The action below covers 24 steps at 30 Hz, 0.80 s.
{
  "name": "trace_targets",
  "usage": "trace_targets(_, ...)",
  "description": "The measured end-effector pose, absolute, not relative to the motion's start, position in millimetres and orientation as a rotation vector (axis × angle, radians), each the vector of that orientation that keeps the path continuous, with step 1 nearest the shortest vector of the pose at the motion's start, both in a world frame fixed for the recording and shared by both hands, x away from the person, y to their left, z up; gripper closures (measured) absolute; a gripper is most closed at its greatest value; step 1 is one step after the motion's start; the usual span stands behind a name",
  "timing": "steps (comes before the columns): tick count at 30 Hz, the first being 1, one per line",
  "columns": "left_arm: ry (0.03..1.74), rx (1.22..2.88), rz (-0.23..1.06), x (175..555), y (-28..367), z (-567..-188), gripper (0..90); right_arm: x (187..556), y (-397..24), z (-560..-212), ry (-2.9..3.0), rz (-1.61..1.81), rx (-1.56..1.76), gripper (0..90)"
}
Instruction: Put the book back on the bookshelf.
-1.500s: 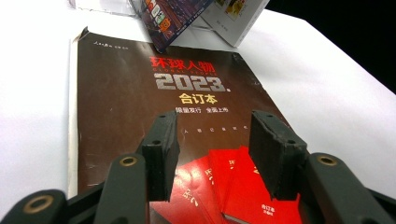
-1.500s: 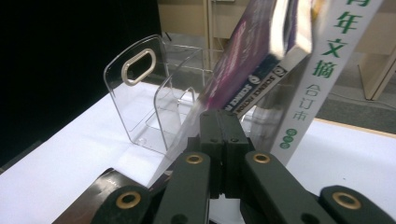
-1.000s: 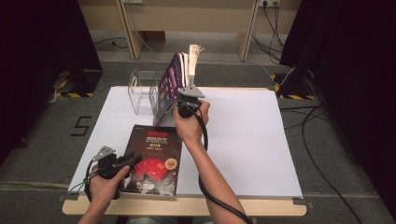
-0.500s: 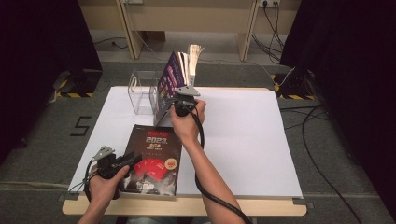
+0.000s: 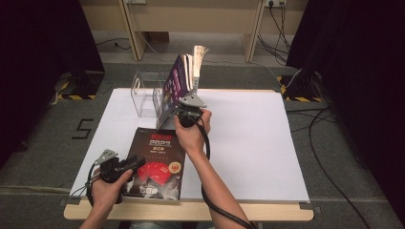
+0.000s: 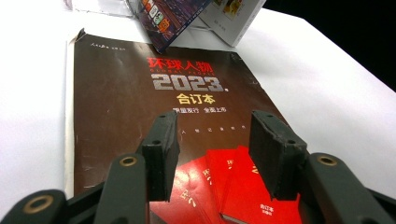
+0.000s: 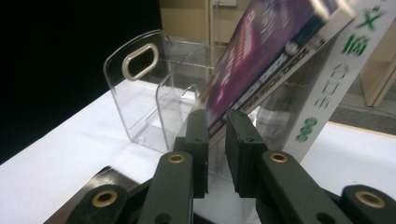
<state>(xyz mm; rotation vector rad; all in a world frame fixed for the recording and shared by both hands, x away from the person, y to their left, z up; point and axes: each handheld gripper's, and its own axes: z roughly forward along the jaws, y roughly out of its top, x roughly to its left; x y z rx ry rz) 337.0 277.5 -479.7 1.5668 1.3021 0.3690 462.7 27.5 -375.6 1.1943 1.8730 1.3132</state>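
Purple book leans tilted in the clear rack at the desk's far side; the right tool, jaws just opening, stands slack around its lower corner. Left tool hovers released over the dark magazine.

Your left hand holds the black two-jaw left gripper low at the near edge, jaws parted. Your right arm reaches forward; the black right gripper has just been opening, its jaws narrowly apart.
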Motion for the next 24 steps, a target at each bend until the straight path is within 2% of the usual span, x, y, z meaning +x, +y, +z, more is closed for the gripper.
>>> trace_targets(6, 1.299, 1.565, 0.368, 336.6, 276.8, -479.4, 51.7, 460.0, 25.9, -384.5, 1.868, 1.328, 1.235, 74.4)
trace_targets(13, 1.300, 1.566, 0.367, 336.9, 277.5, -479.7, 51.5, 461.0, 24.1, -382.9, 1.864, 1.329, 1.237, 75.1)
trace_targets(24, 1.310, 1.572, 0.394, 337.4, 278.5, -479.3, 47.4, 456.3, 12.9, -381.7, 1.874, 1.321, 1.244, 70.4)
